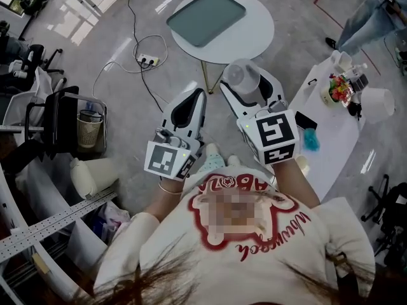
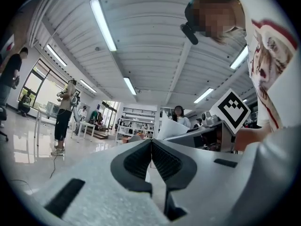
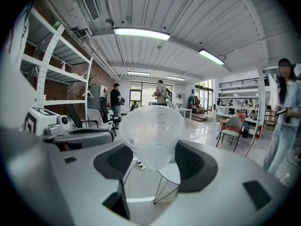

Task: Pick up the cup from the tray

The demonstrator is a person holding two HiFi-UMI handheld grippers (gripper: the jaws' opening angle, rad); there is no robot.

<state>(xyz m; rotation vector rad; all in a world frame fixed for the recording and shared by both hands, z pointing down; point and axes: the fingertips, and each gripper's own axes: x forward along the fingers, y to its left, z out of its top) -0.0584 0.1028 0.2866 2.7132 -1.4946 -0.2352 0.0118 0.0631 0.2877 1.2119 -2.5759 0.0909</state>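
A clear plastic cup is held up off the table, with my right gripper shut on it. In the right gripper view the cup stands upright between the two dark pads, pinched near its base. The grey-green tray lies bare on the round white table, beyond both grippers. My left gripper hangs beside the right one, to its left, shut with nothing in it. The left gripper view shows its pads pressed together and pointing up toward the ceiling.
A long white table at the right carries a white cup, a blue thing and colourful items. A power strip with cables lies on the floor at the left of the round table. A black chair and basket stand at the left. A person stands far right.
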